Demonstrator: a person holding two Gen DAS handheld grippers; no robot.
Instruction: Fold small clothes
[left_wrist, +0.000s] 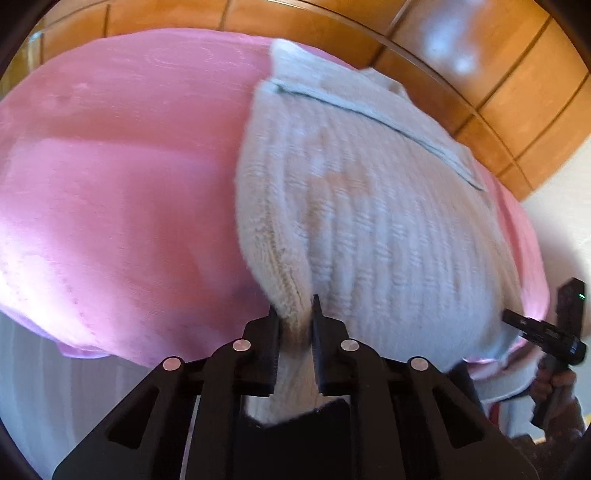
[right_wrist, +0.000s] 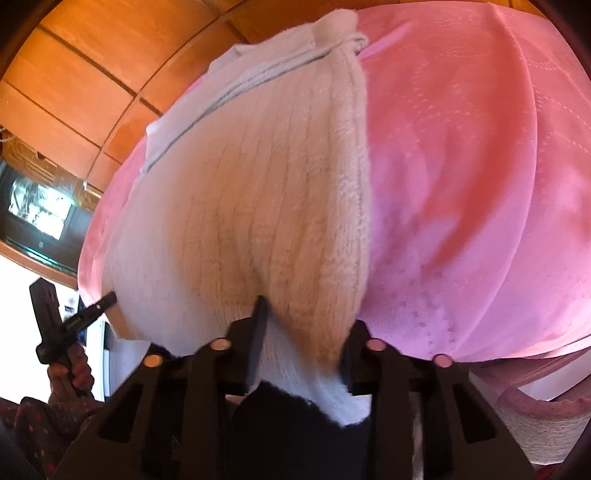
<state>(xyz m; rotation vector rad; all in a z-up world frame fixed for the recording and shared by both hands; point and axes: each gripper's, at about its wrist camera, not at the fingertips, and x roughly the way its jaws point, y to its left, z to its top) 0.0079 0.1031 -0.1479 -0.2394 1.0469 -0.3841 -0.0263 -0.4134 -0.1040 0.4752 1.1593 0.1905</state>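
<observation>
Knitwear under inspection: small cream ribbed garment (left_wrist: 369, 221), spread on pink quilted cover (left_wrist: 129, 184) of what looks like a bed, lying toward right side of cover in left wrist view and toward left side in right wrist view. Left claw (left_wrist: 295, 325) pressed together on near-left corner of garment, thick hem bunched between the pads. Right claw (right_wrist: 299, 332) likewise pinching the near-right corner, fabric gathered into a tuck between the jaws. Judged soft, limp and light: no stiffness to carry a fold unaided, likely to sag between the two held corners and to drag on the cover if kept low. Knit looks grippy rather than slippery, so little risk of slipping from the pads; stretch at the corners the likelier fault if pulled apart hard. Best hold judged to be the thick rolled hem at each near corner, as now taken. Texture: vertical ribs, fuzzy rolled edge along the side, thinner flat grey-trimmed band (left_wrist: 369, 107) across far end. Cover smooth, slightly shiny, stitched with dotted lines. Orange wooden panelling (left_wrist: 517, 92) beyond far edge. Person's hand (right_wrist: 70, 373) on the other handle visible at frame edge.
</observation>
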